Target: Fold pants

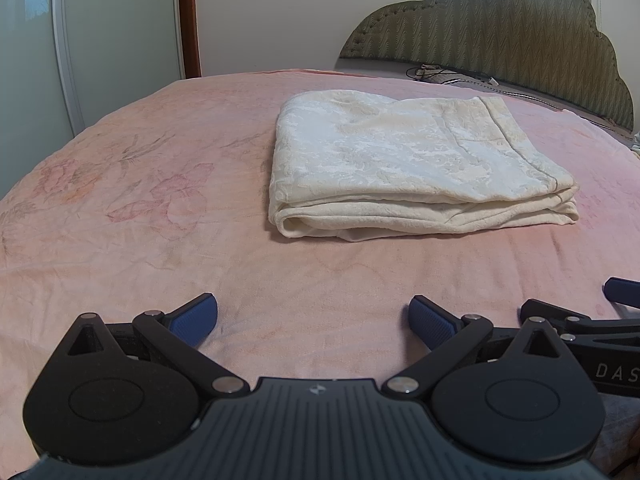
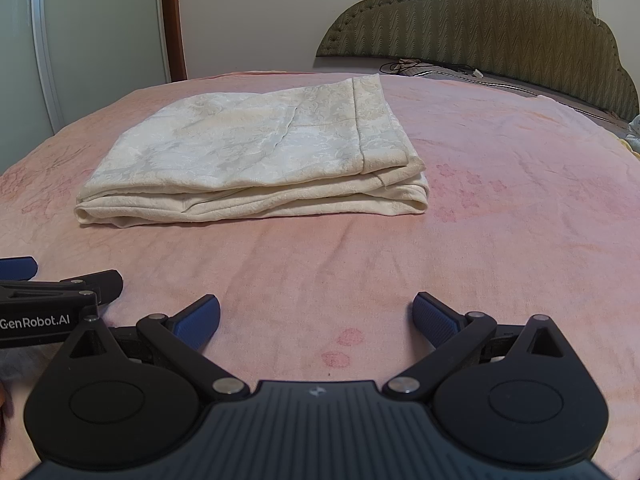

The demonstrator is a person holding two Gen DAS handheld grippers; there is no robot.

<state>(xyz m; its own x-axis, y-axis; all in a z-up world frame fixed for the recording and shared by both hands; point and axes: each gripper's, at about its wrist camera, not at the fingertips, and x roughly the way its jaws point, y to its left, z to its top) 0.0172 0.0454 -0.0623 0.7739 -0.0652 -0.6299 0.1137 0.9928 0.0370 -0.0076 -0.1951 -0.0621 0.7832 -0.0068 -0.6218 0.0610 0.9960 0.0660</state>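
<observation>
left gripper (image 1: 313, 320): jaws spread wide, nothing held, low over the near bedspread.
right gripper (image 2: 316, 318): likewise spread and empty, just beside the left.
pants (image 2: 256, 164): cream, lying folded in a stack on the pink bedspread (image 2: 500, 240), far of both grippers.
step: fold judged finished; stack best left undisturbed, loose near edge only tidied if needed.

Your cream pants (image 1: 416, 164) lie folded into a thick, flat rectangular bundle of several layers, patterned weave showing on top, stacked edges facing you, a hemmed band along the right end, resting on the pink bedspread (image 1: 160, 220).
</observation>
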